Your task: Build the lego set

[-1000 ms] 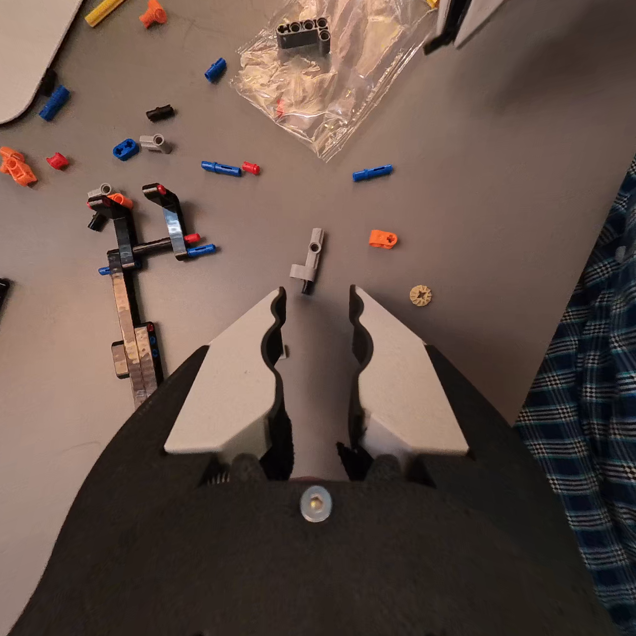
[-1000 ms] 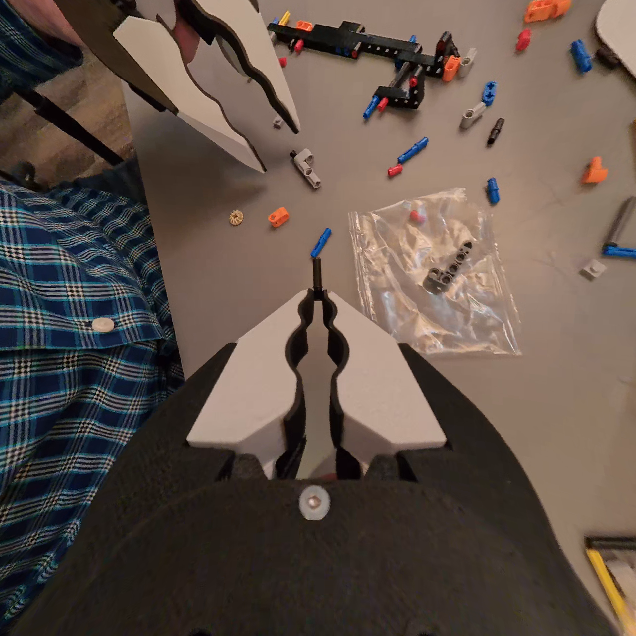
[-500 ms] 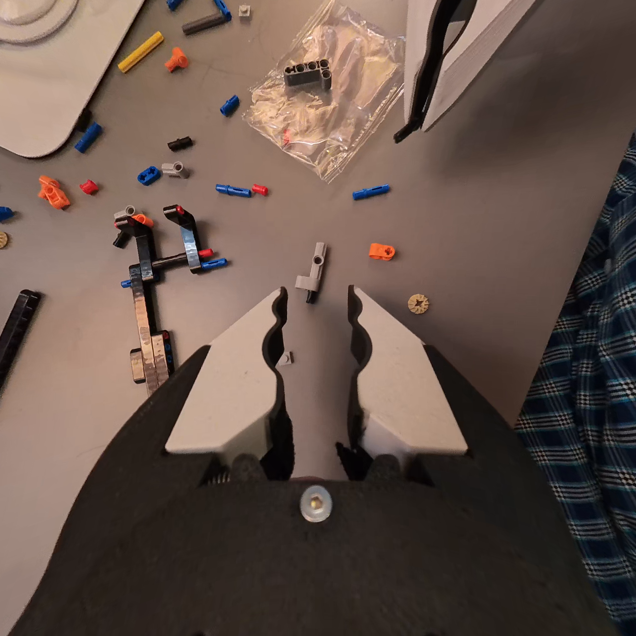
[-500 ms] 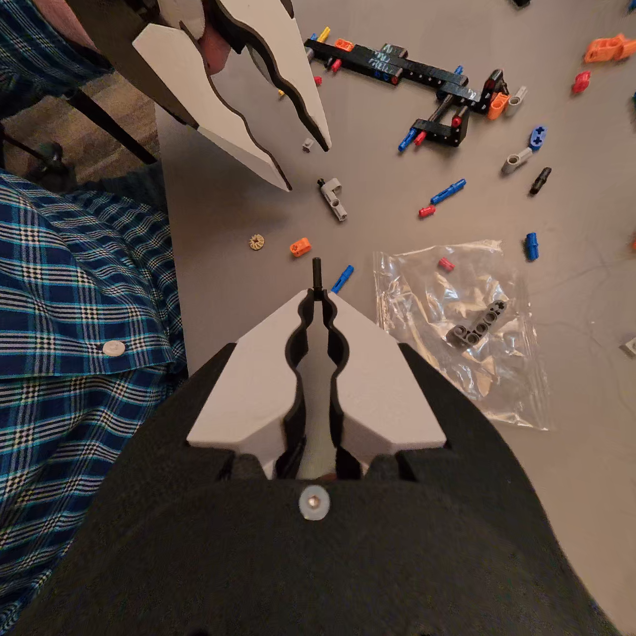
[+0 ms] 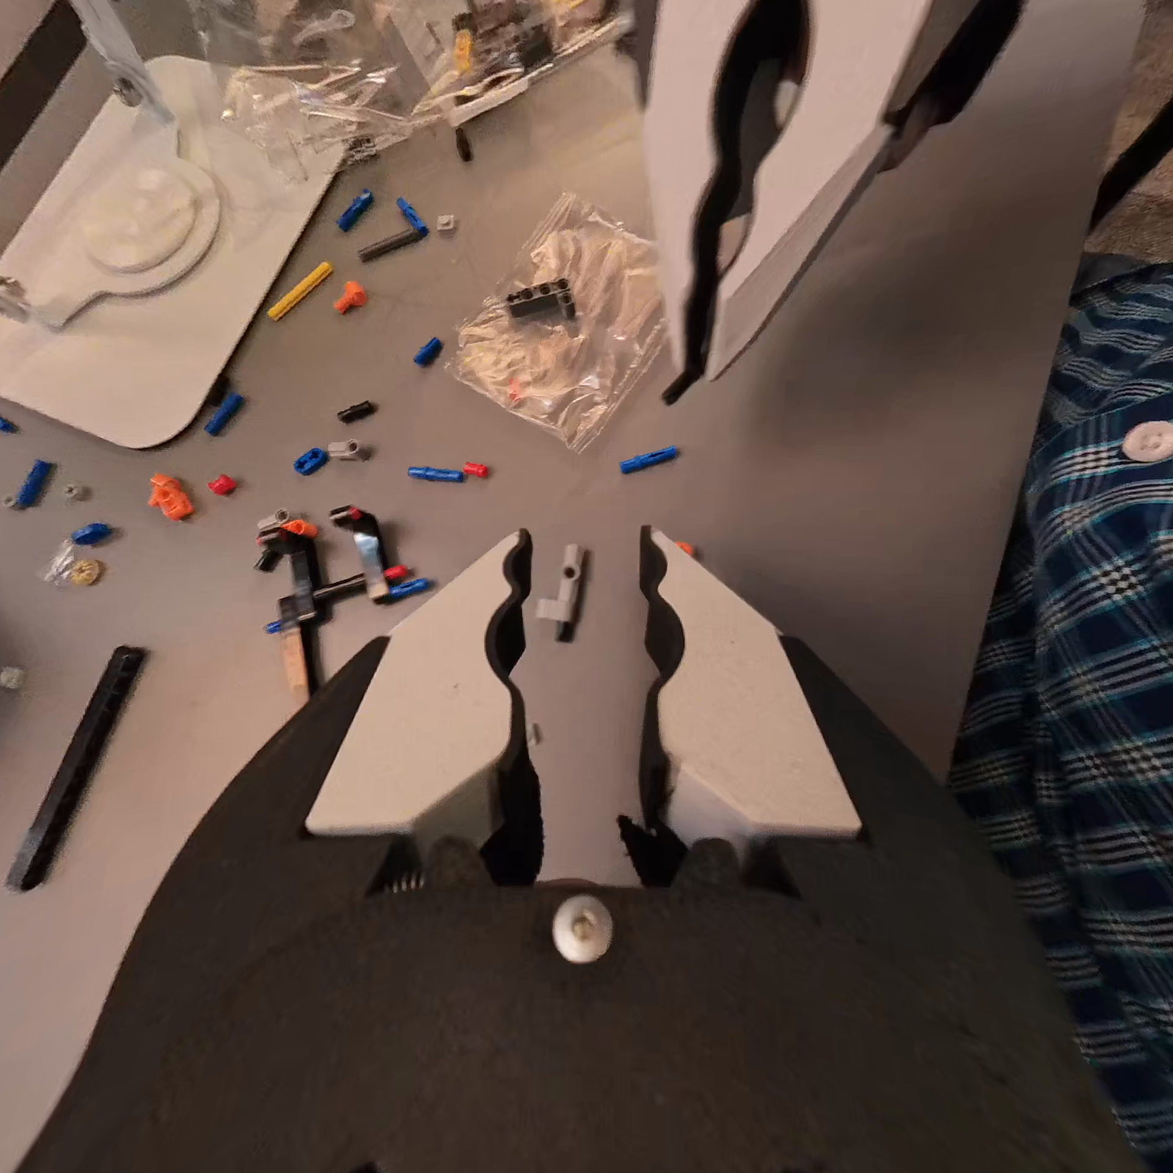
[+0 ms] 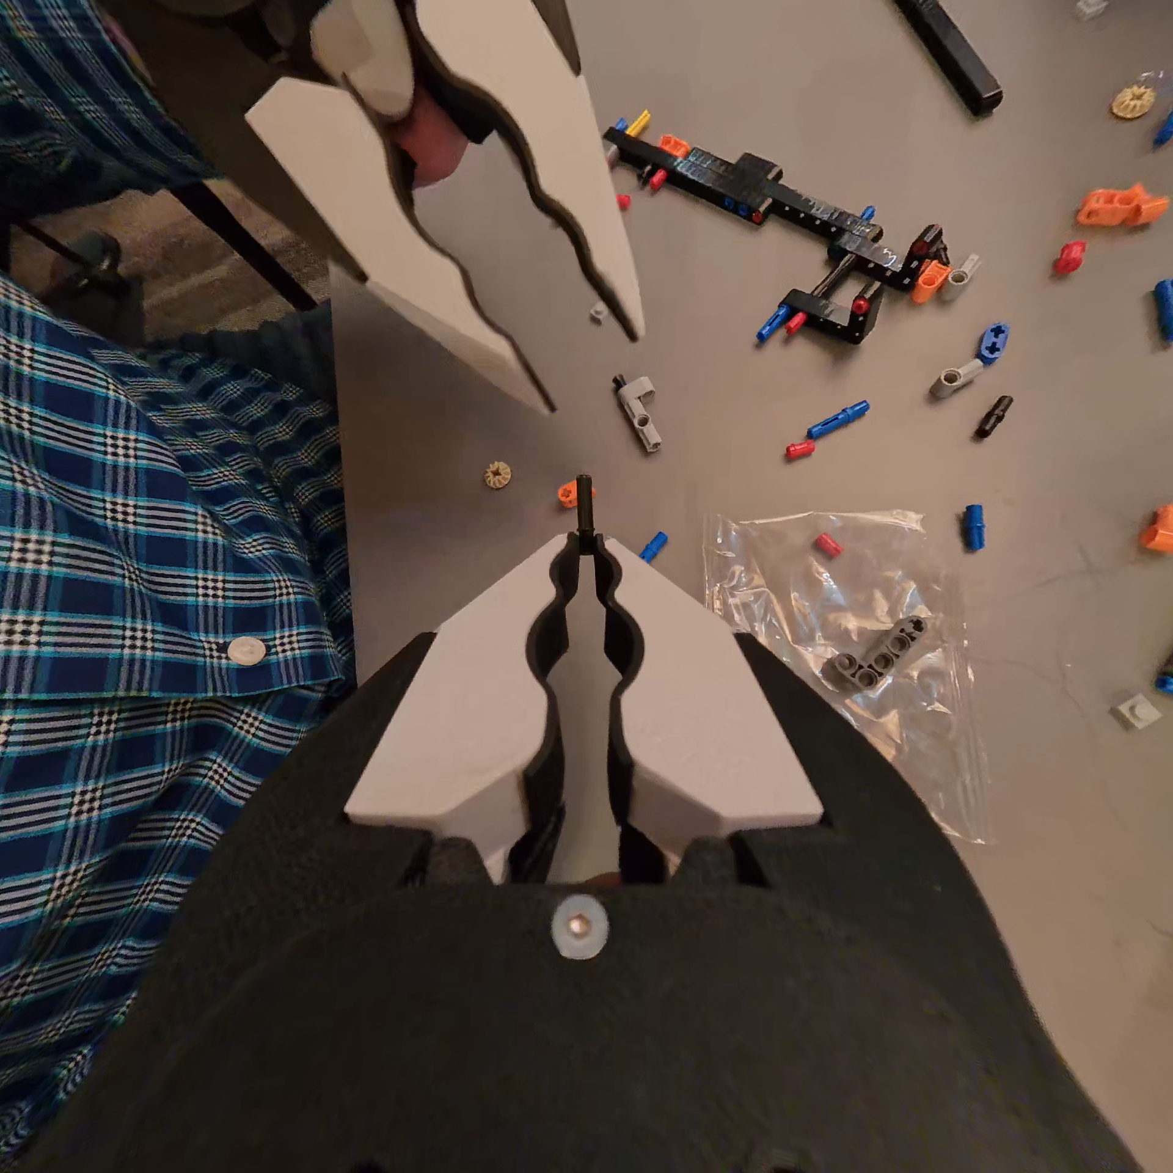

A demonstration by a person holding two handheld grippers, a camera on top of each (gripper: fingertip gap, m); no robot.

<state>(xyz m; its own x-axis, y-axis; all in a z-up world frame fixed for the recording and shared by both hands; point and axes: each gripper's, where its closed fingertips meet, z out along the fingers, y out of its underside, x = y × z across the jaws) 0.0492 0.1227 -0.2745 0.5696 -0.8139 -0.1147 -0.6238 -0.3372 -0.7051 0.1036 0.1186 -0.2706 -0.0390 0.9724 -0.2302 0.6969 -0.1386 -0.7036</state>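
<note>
My left gripper (image 5: 584, 539) is open and held over the grey table. A light grey angled connector with a black pin in it (image 5: 565, 590) lies on the table between its fingertips, untouched. The connector also shows in the right wrist view (image 6: 638, 412), just beyond the left gripper (image 6: 590, 371). My right gripper (image 6: 584, 546) is shut on a black pin (image 6: 583, 504) that sticks out forward from its tips. It hangs above the table at the upper right of the left wrist view (image 5: 692, 374). A black partly built frame (image 5: 298, 590) (image 6: 793, 209) lies to the left.
A clear plastic bag (image 5: 571, 343) (image 6: 844, 635) holds a dark grey beam. Loose blue, red and orange pins are scattered about. A long black beam (image 5: 76, 762), a white board (image 5: 114, 304), an orange connector (image 6: 567, 494) and a tan gear (image 6: 497, 475) lie around. A plaid shirt (image 6: 127, 508) borders the table edge.
My left gripper has moved forward, so the grey connector now lies between its fingertips. My right gripper with the black pin has come closer to the left one.
</note>
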